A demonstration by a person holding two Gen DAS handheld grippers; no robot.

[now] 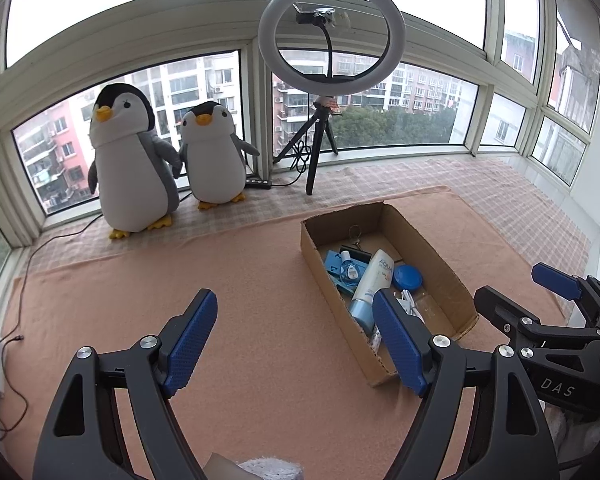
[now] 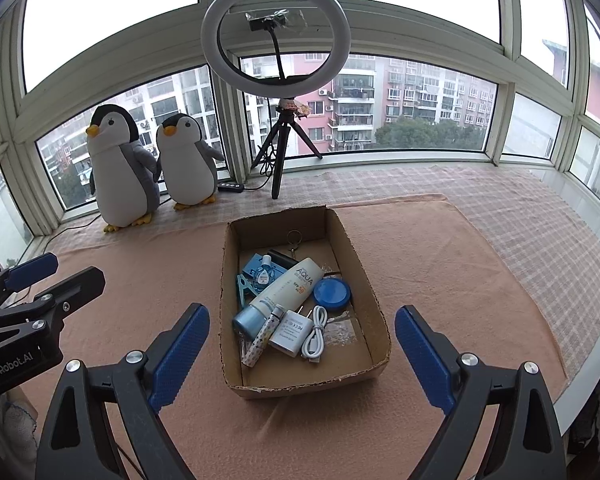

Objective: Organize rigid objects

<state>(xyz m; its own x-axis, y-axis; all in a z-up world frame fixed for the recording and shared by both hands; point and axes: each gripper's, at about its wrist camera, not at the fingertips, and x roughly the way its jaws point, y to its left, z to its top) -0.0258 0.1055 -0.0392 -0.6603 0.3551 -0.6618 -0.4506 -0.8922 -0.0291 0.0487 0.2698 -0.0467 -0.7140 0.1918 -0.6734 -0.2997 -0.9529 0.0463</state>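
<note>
**Both claws hanging open over a filled cardboard box**

Bay windows are wrapping around a raised sill, with apartment blocks showing through the glass. A peach-coloured fleece blanket is covering the sill over a checked cloth. At 10 o'clock in the right wrist view, two grey-and-white plush penguins are standing against the glass, and at 12 o'clock a white ring light on a black tripod is rising behind the box.

An open brown cardboard box is lying on the blanket at the centre of that view, between and beyond the blue pads. Inside it, a white tube printed AQUA with a pale blue cap is lying diagonally; a round blue lidded tin is sitting just beside it at 3 o'clock. A white plug-in charger and a coiled white cable are lying toward the near wall, with a small patterned stick beside them at 9 o'clock. A blue plastic clip piece and a metal key ring are resting toward the far end.

The right gripper is hanging with its jaws spread wide, nothing between them. The left gripper is likewise gaping wide and empty above bare blanket, with the box at its 2 o'clock.
</note>
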